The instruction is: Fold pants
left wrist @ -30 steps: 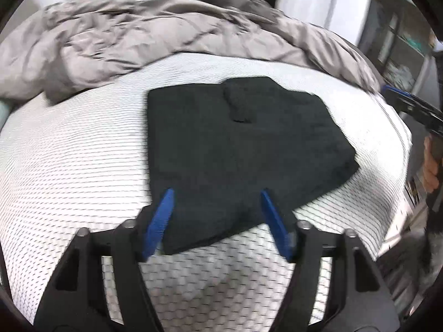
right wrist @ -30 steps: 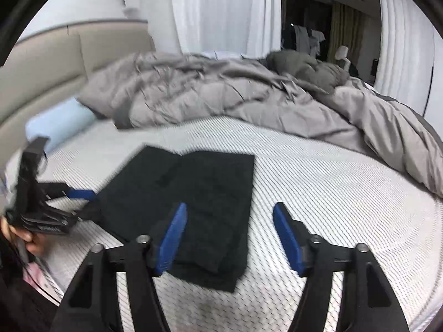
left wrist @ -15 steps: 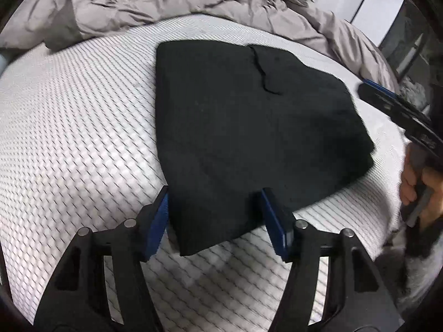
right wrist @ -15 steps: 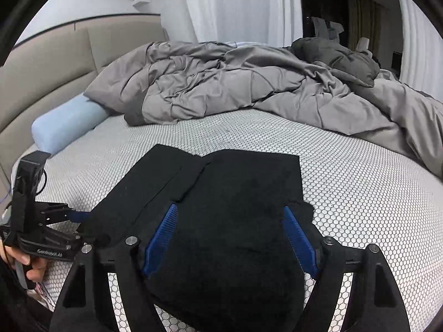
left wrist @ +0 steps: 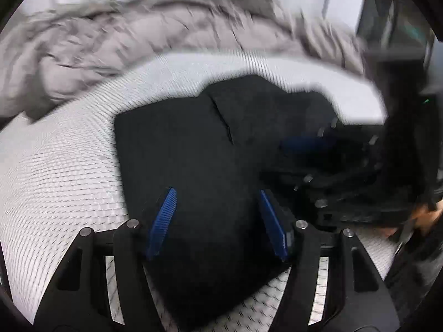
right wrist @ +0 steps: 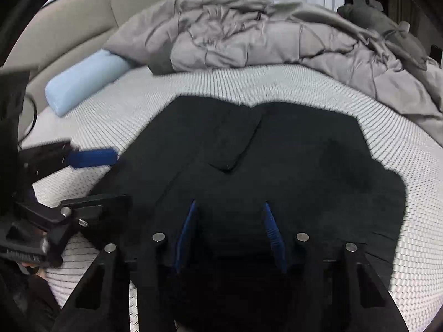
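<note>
Jaws of the right gripper (right wrist: 229,235) have just been closing around the near edge of the folded black pants (right wrist: 277,160); the left gripper (left wrist: 217,222) straddles another edge, jaws apart. Whether either pinches is unclear. Pants lie on the bed (right wrist: 415,207), below a grey duvet (right wrist: 249,36).

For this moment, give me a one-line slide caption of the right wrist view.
Right tongs straddle the near edge of folded black pants on a white mattress, left tongs alongside.
</note>
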